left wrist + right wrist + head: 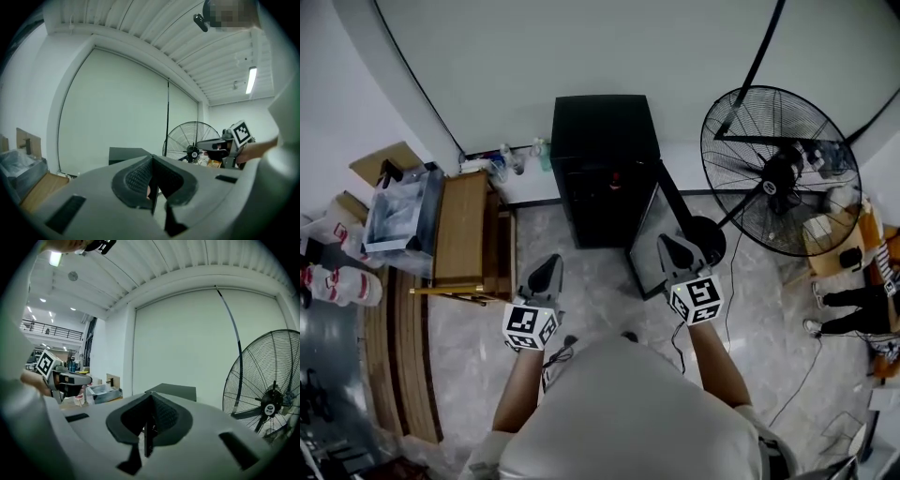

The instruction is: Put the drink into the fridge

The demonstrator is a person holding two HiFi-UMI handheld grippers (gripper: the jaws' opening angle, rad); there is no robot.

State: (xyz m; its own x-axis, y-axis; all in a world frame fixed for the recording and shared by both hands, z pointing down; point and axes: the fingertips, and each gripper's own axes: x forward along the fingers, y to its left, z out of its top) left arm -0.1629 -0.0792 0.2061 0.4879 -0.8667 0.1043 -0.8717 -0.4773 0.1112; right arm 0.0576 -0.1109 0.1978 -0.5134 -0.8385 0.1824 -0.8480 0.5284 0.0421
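A black mini fridge (pixel 605 141) stands against the wall, and its door (pixel 649 246) hangs open toward the right. In the open front I see a small red thing (pixel 616 180); whether it is the drink I cannot tell. My left gripper (pixel 546 274) hovers in front of the fridge at the left, jaws shut with nothing in them. My right gripper (pixel 678 251) is by the door's edge, also shut and empty. In the left gripper view the shut left gripper (pixel 152 161) points over the fridge top (pixel 129 152). The right gripper view has the shut right gripper (pixel 151 399) before the fridge (pixel 176 391).
A large floor fan (pixel 780 169) stands right of the fridge, its base near the door. A wooden table (pixel 461 230) with a clear plastic box (pixel 401 211) is on the left. Several bottles (pixel 511 159) sit on the ledge behind it. A cable trails on the floor at right.
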